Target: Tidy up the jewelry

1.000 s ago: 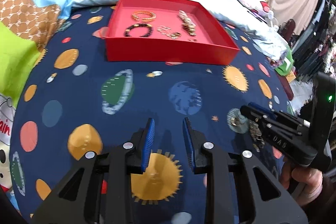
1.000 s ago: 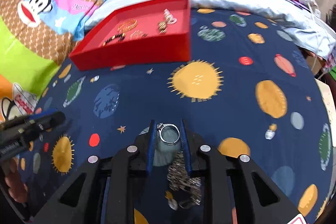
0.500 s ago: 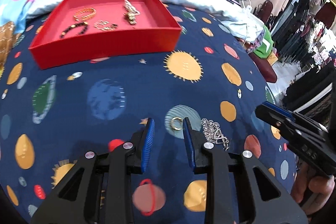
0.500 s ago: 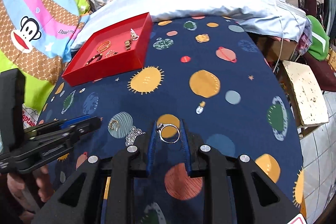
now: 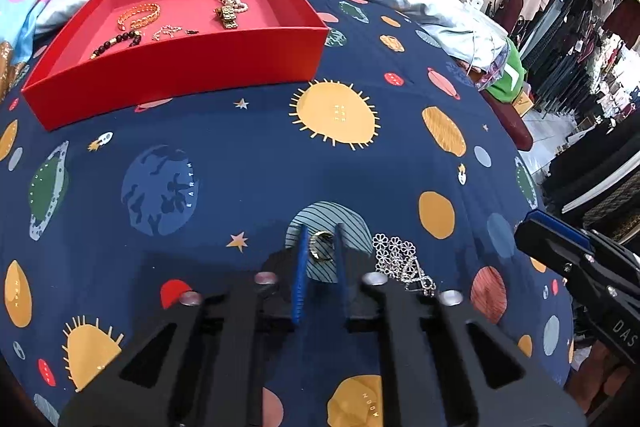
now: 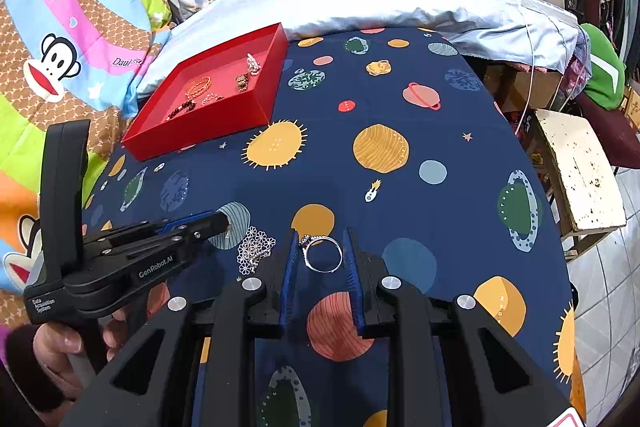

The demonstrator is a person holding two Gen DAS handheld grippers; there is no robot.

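pinching a silver ring (image 6: 322,253) between its blue pads, the right gripper (image 6: 321,251) holds it above the planet-print cloth (image 6: 380,99). the left gripper (image 5: 321,247) has closed in on a gold ring (image 5: 321,245), which seems to be caught between the pads, though contact is hard to confirm. a silver flower bracelet (image 5: 400,261) lies just beside it. well apart, the red tray (image 5: 180,71) holds bracelets and chains.

Both tongs (image 5: 321,247) (image 6: 321,251) clamped, low.
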